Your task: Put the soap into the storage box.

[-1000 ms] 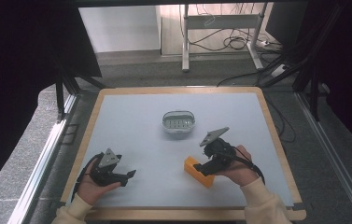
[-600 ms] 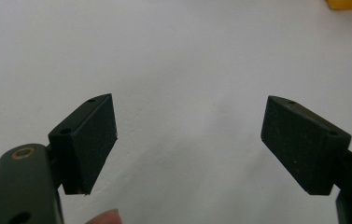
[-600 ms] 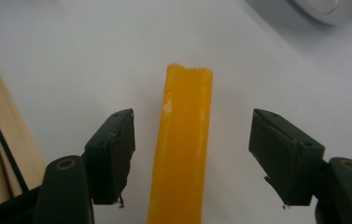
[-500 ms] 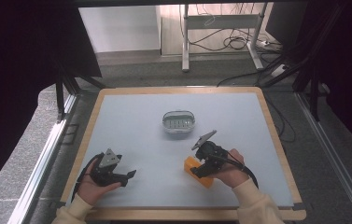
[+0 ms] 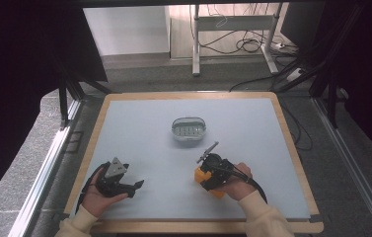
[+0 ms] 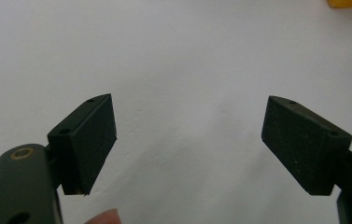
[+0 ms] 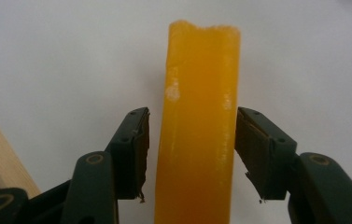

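One orange block with a flat, slab-like shape (image 7: 200,126) lies on the pale blue-grey table mat (image 5: 139,128), near the front edge and right of centre. In the right gripper view it stands on its narrow edge, its long axis running straight away from the camera between the two jaws, with a slightly ragged far end. The right gripper (image 7: 191,151) straddles it: the jaws are parted, one on each side of the block, with a thin gap visible at both pads, so nothing is pinched yet. From the high view the block (image 5: 204,177) shows as a small orange patch mostly covered by the right gripper (image 5: 210,174) and the hand (image 5: 234,183) around it, so its orientation cannot be read there.

The left gripper (image 5: 133,187) sits at the front left of the mat, held in the other hand (image 5: 98,193), well apart from the block. Its own view shows its two black jaws spread wide over bare mat, holding nothing, with a sliver of the orange block (image 6: 350,3) at the top right corner.

One clear oval plastic container with a pale rim (image 5: 188,129) rests near the middle of the mat, beyond the block and apart from both grippers. A light wooden frame (image 5: 292,148) borders the mat; its edge appears at the left of the right gripper view.
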### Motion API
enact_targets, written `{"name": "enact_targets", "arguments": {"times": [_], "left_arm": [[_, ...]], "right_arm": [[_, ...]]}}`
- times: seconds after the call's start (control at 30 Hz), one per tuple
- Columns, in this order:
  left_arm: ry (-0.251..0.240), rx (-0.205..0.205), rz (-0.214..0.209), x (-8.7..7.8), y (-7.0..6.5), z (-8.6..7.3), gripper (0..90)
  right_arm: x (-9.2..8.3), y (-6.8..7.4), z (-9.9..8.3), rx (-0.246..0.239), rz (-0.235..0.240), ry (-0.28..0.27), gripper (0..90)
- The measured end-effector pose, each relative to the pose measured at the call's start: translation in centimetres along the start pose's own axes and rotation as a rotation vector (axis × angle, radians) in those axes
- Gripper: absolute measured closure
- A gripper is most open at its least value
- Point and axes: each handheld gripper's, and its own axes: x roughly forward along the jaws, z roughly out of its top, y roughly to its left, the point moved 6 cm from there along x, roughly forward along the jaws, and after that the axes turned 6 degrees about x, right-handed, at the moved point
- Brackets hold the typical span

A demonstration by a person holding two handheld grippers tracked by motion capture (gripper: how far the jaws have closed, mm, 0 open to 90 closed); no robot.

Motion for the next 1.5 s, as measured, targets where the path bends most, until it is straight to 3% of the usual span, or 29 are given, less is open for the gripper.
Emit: {"name": "enact_targets", "arguments": {"times": [0.2, 0.47, 1.33, 1.43, 1.5], "left_arm": [[0.005, 0.006, -0.002, 0.1, 0.0, 0.0, 18.1], [-0.006, -0.002, 0.0, 0.1, -0.1, 0.0, 18.1], [-0.001, 0.004, -0.001, 0.0, 0.0, 0.0, 18.1], [-0.001, 0.007, 0.001, 0.0, 0.0, 0.0, 18.1], [-0.002, 0.008, 0.0, -0.1, -0.1, 0.0, 18.1]], "right_arm": [[1.0, 0.0, -0.3, -0.019, 0.0, 0.046, 58.3], [1.0, 0.1, -0.3, -0.01, 0.005, 0.071, 61.2], [-2.8, -0.3, 0.0, -0.083, 0.02, -0.036, 61.4], [-2.8, -0.3, 0.1, -0.09, 0.057, -0.047, 61.4], [-2.9, -0.4, 0.2, -0.096, 0.055, -0.049, 61.3]]}}
